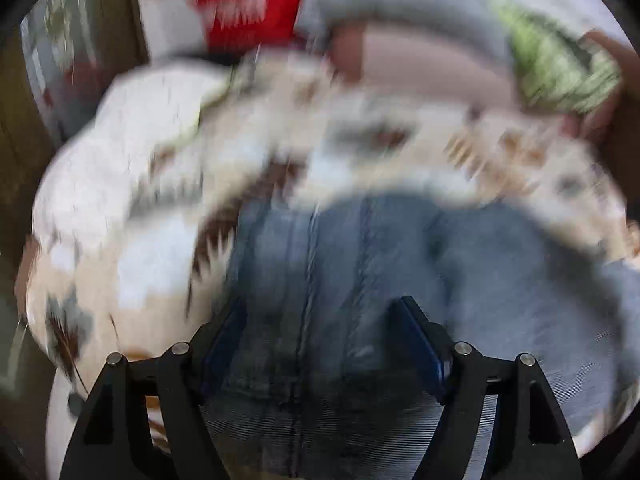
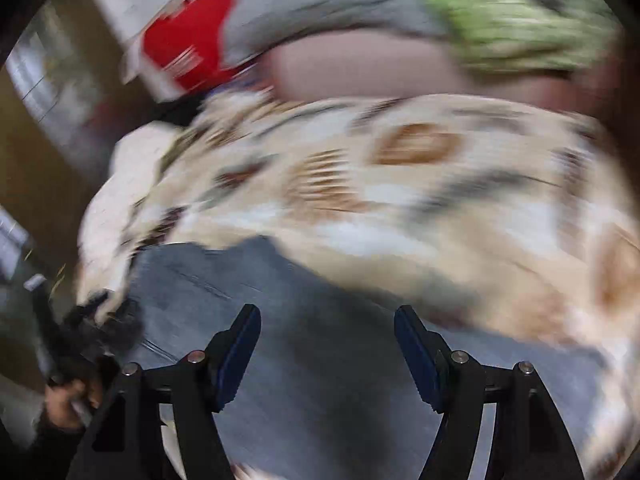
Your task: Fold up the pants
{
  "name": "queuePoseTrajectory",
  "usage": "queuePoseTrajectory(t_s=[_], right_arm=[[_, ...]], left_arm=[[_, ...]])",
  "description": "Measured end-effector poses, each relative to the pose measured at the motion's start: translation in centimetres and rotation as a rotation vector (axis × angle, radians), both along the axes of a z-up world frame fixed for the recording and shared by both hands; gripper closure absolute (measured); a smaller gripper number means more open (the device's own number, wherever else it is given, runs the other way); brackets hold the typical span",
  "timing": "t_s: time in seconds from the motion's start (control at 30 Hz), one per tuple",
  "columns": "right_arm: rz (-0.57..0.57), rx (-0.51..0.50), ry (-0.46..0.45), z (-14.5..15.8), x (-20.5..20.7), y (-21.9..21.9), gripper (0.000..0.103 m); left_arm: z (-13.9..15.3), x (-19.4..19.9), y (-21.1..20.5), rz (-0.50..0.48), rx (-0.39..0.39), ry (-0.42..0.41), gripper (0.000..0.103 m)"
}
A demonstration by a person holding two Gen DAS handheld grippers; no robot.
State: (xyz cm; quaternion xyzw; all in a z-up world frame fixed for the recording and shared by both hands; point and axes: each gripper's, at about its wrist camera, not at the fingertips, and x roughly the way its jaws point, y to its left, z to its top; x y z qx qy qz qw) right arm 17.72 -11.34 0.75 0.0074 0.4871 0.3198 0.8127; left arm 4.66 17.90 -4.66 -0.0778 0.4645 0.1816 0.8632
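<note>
Blurred jeans (image 1: 340, 280) on patterned blanket (image 1: 160, 200) under spread left tongs (image 1: 320, 320), right tongs (image 2: 328, 332) spread too

Both views are smeared by motion blur; the pants (image 1: 320, 264) are cut off at the lower edge, and the bedspread's (image 2: 400, 184) pattern cannot be made out

blurred blue jeans (image 1: 340, 264) on patterned bedspread (image 2: 400, 200)
</note>
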Motion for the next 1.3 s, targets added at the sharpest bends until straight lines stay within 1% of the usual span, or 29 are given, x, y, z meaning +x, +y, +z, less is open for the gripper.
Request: queuePoseTrajectory(t_s=[0.03,0.07,0.13,0.17,0.2,0.23,0.3,0.4,0.43,0.47,0.53,0.6,0.63,0.67,0.7,0.77,0.8,0.83,0.9,0.93,0.97,1.0,1.03,1.07,1.1,1.13,1.2,1.23,1.3], right_arm=[[0.051,-0.002,0.007,-0.7,1.0,3.1,0.032],[0.080,-0.017,0.009,-1.6,2.3,5.8,0.032],[0.121,-0.059,0.061,-4.2,4.2,9.5,0.033],[0.144,-0.114,0.090,-5.8,5.1,11.5,0.042],[0.164,-0.155,0.114,-6.9,5.5,12.7,0.072],[0.195,-0.186,0.135,-7.9,5.8,13.8,0.085],[0.226,-0.231,0.086,-7.8,5.1,14.9,0.097],[0.178,-0.213,-0.046,-5.2,4.3,14.5,0.097],[0.160,-0.220,-0.066,-5.0,4.5,14.6,0.097],[0.145,-0.237,-0.057,-6.0,4.9,14.9,0.097],[0.139,-0.275,0.000,-9.1,5.4,15.4,0.097],[0.093,-0.201,-0.004,-9.1,5.2,14.3,0.086],[0.072,-0.176,0.010,-8.6,5.1,13.7,0.077],[0.064,-0.185,0.010,-7.8,4.8,13.2,0.051],[0.054,-0.192,-0.015,-6.7,4.0,12.7,0.038],[0.037,-0.108,-0.065,-3.3,2.3,10.3,0.037],[0.023,-0.036,-0.046,-1.9,1.1,8.4,0.037],[0.003,0.034,-0.013,-1.0,0.0,6.8,0.037],[-0.019,0.178,0.063,-0.7,-1.9,4.7,0.031],[-0.016,0.237,0.115,-1.3,-2.9,4.1,0.029],[-0.022,0.292,0.171,-2.5,-4.1,3.2,0.028],[-0.047,0.328,0.214,-4.0,-4.7,2.7,0.024],[-0.085,0.330,0.284,-6.9,-5.0,2.3,0.022],[-0.104,0.289,0.344,-9.2,-4.8,2.6,0.022],[-0.125,0.252,0.399,-11.4,-4.7,2.5,0.030],[-0.138,0.318,0.370,-11.4,-4.9,1.5,0.030],[-0.137,0.380,0.362,-9.8,-5.6,0.1,0.030],[-0.130,0.412,0.305,-8.1,-6.5,-1.2,0.030],[-0.144,0.428,0.245,-6.4,-7.8,-3.5,0.030]], left_arm=[[-1.3,0.0,0.8,0.020,-0.044,0.016,0.024],[-1.4,-0.5,1.0,0.021,-0.037,-0.032,0.023],[-1.1,-0.3,0.7,0.004,-0.007,-0.028,0.022],[-1.2,-0.2,0.8,0.003,-0.017,-0.033,0.022],[-1.3,-0.2,1.0,0.001,-0.028,-0.039,0.021],[-1.4,-0.3,1.3,-0.002,-0.037,-0.045,0.021],[-1.5,-0.3,1.9,0.000,-0.064,-0.055,0.020],[-1.6,-0.6,1.4,0.004,-0.062,-0.063,0.020],[-1.6,-0.7,1.3,0.008,-0.059,-0.066,0.020],[-1.6,-0.6,1.3,0.011,-0.056,-0.065,0.019],[-1.5,-1.0,1.2,0.010,-0.050,-0.065,0.019],[-1.4,-1.3,1.2,0.014,-0.058,-0.072,0.019],[-1.1,-1.4,1.3,0.016,-0.061,-0.072,0.019],[-0.5,-1.6,1.2,0.022,-0.060,-0.070,0.020],[0.1,-1.9,1.1,0.027,-0.050,-0.083,0.020],[1.8,-2.6,0.6,0.042,0.006,-0.147,0.020],[2.6,-2.9,0.2,0.041,0.036,-0.172,0.020],[2.8,-2.8,-0.1,0.031,0.053,-0.175,0.020],[1.7,-1.9,-0.3,0.020,0.090,-0.102,0.020],[0.2,-1.2,0.1,0.023,0.078,-0.041,0.019],[-1.5,-0.7,1.0,0.027,0.033,0.005,0.014],[-1.9,-0.8,1.8,0.052,-0.002,-0.017,0.008],[-1.7,-0.9,2.2,0.078,-0.013,-0.010,0.006],[-1.1,-0.7,2.2,0.078,-0.019,-0.004,0.007],[-0.7,-0.7,2.0,0.072,0.000,-0.002,0.008],[-0.1,-0.9,1.6,0.063,0.036,-0.003,0.008],[1.7,-2.0,0.8,0.068,0.098,-0.064,0.008],[2.3,-2.3,0.6,0.070,0.088,-0.085,0.008],[3.3,-2.9,-0.2,0.048,0.049,-0.128,0.008]])
